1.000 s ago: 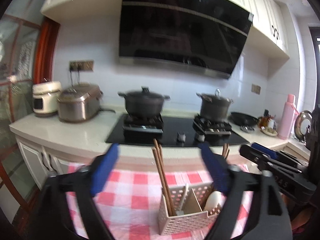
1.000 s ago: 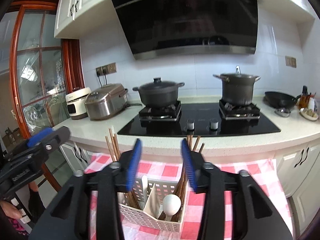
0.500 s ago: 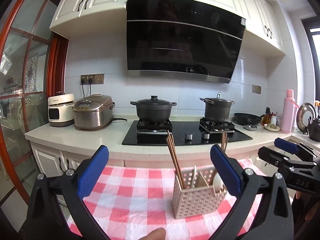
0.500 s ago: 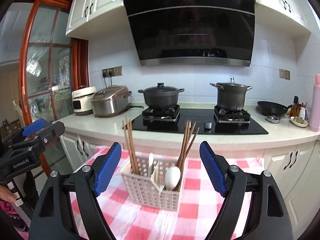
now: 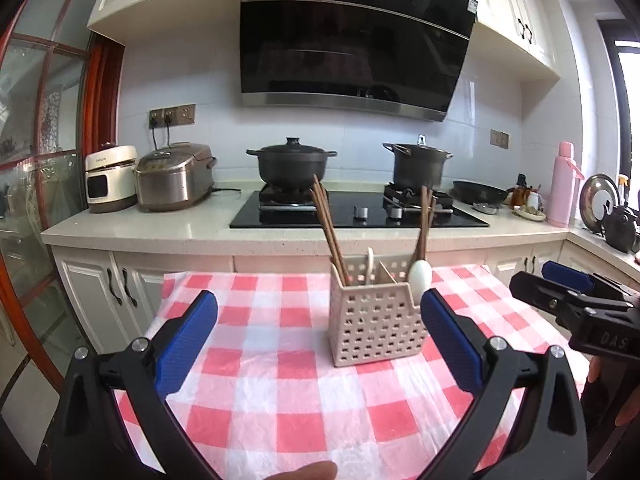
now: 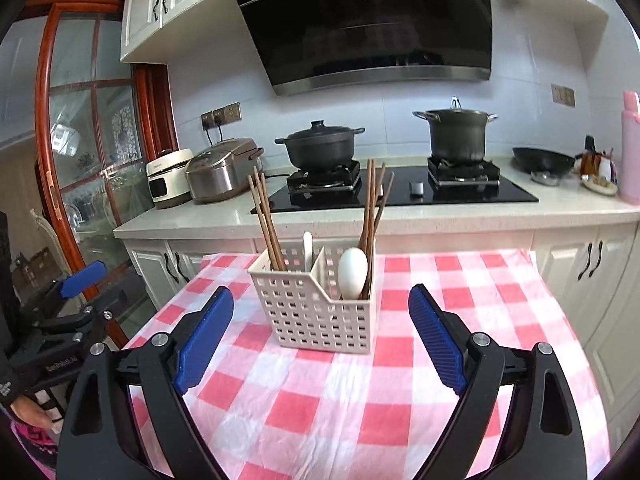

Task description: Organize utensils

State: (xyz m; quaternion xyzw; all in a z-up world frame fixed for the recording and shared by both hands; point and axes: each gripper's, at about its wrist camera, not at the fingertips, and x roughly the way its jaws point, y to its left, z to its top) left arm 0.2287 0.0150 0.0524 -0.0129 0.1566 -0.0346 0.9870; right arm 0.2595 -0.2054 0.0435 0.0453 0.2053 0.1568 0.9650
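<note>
The utensils stand in the white basket point(image 6: 322, 312) on the checked tablecloth point(image 6: 360, 400), in front of the kitchen counter: one bunch of chopsticks point(image 6: 266, 224) and a small white spoon point(image 6: 307, 246) in the left compartment, a larger white spoon point(image 6: 353, 274) and a second bunch of chopsticks point(image 6: 372, 212) in the right one. My right tongs point(image 6: 320, 340) are released, jaws spread wide, holding nothing, with the basket just ahead between them. My left tongs point(image 5: 318, 344) are likewise spread and empty, the basket ahead and a little to their right. I see nothing loose on the cloth, so I judge the sorting nearly done, perhaps finished. If I still tidy, I would come in from above with one pair only, pinch a single bunch of chopsticks near its top, and lift straight up. The basket looks light and could tip or slide on the cloth, so my other tongs should steady its wall first.
</note>
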